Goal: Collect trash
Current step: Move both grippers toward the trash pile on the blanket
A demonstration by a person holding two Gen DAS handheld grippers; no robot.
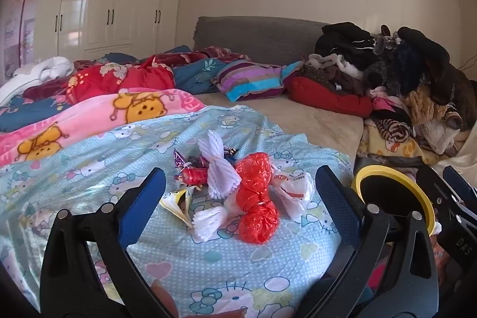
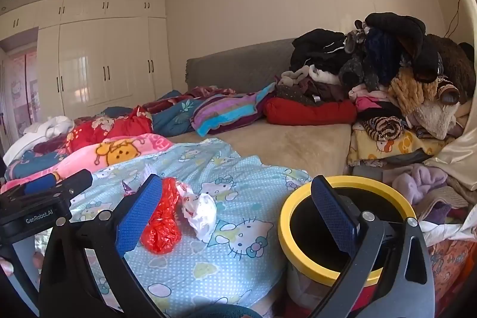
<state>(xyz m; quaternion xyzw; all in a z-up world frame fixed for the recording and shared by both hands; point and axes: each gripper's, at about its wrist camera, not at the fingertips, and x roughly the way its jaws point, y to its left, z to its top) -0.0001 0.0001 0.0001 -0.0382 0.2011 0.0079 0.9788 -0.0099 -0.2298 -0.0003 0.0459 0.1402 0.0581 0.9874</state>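
Left wrist view: the left tongs point(image 1: 240, 197) are spread wide, blue pads apart, with nothing between them. They hover over a light-blue cartoon-print quilt point(image 1: 89, 169) on the bed. The trash lies in a loose heap on the quilt, ahead of and between the two pads: a red plastic bag point(image 1: 258, 198), a white foam net point(image 1: 219, 169), a white printed plastic bag point(image 1: 293, 192), a red candy wrapper point(image 1: 193, 175) and a yellow-and-white wrapper point(image 1: 176, 203). No pad touches any of these items.

Right wrist view: the right tongs point(image 2: 238, 216) are likewise spread wide and grip nothing. The yellow-rimmed bin point(image 2: 298, 252) stands at the quilt's right edge, partly behind the right pad. The red plastic bag lies just beside the left pad, the white printed plastic bag next to it. A clothes pile point(image 2: 387, 73) occupies the far right of the bed.
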